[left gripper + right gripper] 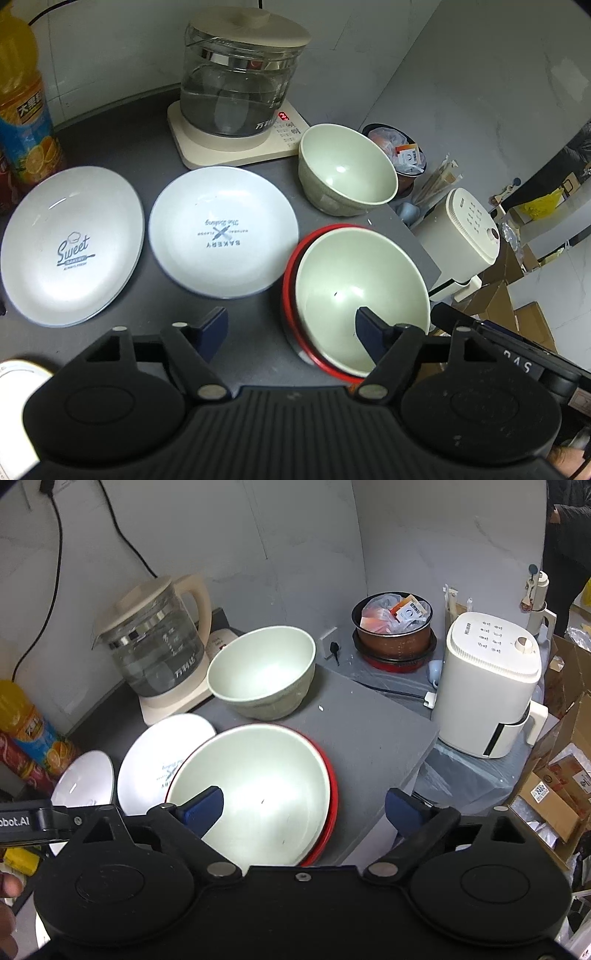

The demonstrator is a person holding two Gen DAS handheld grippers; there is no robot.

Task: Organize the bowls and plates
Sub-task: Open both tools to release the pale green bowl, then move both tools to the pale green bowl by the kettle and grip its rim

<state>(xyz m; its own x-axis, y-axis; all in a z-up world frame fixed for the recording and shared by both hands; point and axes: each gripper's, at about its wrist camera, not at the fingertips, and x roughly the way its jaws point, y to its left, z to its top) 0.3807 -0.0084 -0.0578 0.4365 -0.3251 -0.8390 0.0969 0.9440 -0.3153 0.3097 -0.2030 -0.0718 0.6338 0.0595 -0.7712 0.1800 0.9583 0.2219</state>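
Note:
On the dark grey counter (155, 147) lie two pale blue plates, one marked "Sweet" (72, 245) at the left and one marked "Bakery" (223, 230) in the middle. A pale green bowl (360, 295) sits nested in a red bowl (290, 291) at the right front; it also shows in the right wrist view (258, 794). A second green bowl (345, 170) stands behind it, also visible in the right wrist view (262, 670). My left gripper (291, 328) is open and empty, its right finger over the nested bowl. My right gripper (303, 806) is open, straddling the nested bowl's right rim.
A glass kettle (236, 85) on its beige base stands at the back. An orange drink bottle (24, 107) is at the far left. Right of the counter edge are a white appliance (487, 683), a pot with rubbish (393, 627) and cardboard boxes (561, 775).

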